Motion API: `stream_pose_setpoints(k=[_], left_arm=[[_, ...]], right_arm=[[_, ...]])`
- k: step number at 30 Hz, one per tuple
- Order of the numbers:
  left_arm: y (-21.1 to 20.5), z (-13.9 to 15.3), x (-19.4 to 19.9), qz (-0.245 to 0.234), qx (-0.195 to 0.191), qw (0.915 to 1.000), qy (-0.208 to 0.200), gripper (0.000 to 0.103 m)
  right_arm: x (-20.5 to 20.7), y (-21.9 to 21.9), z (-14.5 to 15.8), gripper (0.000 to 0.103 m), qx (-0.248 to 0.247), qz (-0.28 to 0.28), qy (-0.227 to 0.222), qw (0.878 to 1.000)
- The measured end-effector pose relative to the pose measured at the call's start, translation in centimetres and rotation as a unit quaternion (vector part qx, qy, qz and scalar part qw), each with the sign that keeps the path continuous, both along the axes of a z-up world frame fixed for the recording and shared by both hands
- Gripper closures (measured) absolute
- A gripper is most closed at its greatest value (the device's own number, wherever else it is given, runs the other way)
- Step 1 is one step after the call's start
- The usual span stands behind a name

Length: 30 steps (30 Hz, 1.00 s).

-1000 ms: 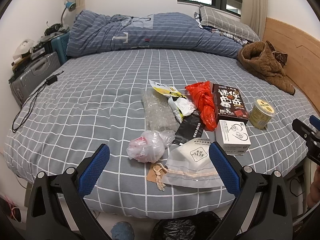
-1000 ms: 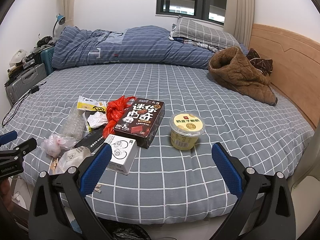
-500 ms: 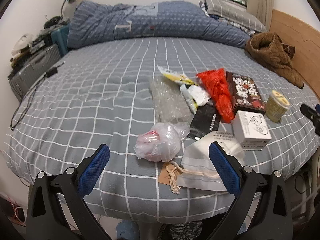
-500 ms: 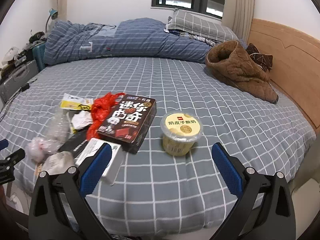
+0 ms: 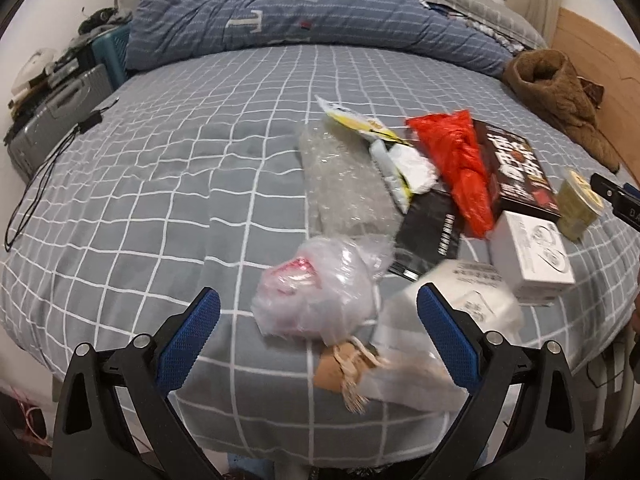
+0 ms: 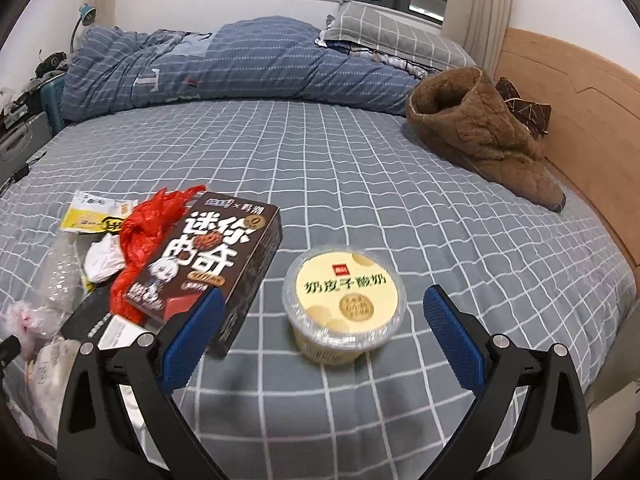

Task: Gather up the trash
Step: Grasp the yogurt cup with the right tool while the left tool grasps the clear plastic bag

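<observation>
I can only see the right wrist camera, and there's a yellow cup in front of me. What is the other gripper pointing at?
Observer: The left gripper is open, and a crumpled clear bag with something pink inside lies just ahead between its fingers.
Operator: Something white peeks out behind my finger. What is it?
Observer: A white box with earphones drawn on top. It lies right beside your yogurt cup.
Operator: Is there more trash close to the edge?
Observer: Yes, a white drawstring pouch with a brown paper tag on its cord lies at the bed's near edge.
</observation>
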<state>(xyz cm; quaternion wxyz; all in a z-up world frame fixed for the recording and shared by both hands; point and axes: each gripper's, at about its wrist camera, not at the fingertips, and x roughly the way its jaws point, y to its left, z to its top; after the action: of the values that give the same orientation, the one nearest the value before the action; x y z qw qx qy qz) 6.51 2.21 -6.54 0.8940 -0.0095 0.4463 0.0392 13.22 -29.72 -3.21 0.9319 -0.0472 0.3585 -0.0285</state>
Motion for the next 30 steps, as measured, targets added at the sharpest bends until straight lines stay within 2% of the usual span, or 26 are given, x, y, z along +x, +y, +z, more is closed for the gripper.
stream_pose_setpoints(k=[8, 12, 26, 27, 30], left_arm=[[0.3, -1.8, 1.5, 0.011, -0.002, 0.9998, 0.019, 0.019], [0.3, -2.4, 1.7, 0.008, -0.016, 0.9995, 0.027, 0.038], [0.2, -1.8, 1.2, 0.002, -0.015, 0.9998, 0.010, 0.041], [0.2, -1.6, 1.1, 0.003, -0.013, 0.9999, 0.008, 0.041], [0.3, -1.1, 1.0, 0.004, -0.013, 0.9999, 0.001, 0.041]], right_arm=[[2.4, -1.3, -1.5, 0.011, 0.002, -0.011, 0.017, 1.000], [3.1, -1.8, -2.7, 0.016, 0.015, -0.012, 0.032, 0.999], [3.0, -1.6, -3.3, 0.021, 0.003, -0.014, 0.029, 0.999], [2.9, -1.5, -3.2, 0.059, 0.008, -0.007, 0.029, 1.000], [2.8, -1.3, -2.7, 0.060, -0.003, -0.014, 0.028, 1.000]])
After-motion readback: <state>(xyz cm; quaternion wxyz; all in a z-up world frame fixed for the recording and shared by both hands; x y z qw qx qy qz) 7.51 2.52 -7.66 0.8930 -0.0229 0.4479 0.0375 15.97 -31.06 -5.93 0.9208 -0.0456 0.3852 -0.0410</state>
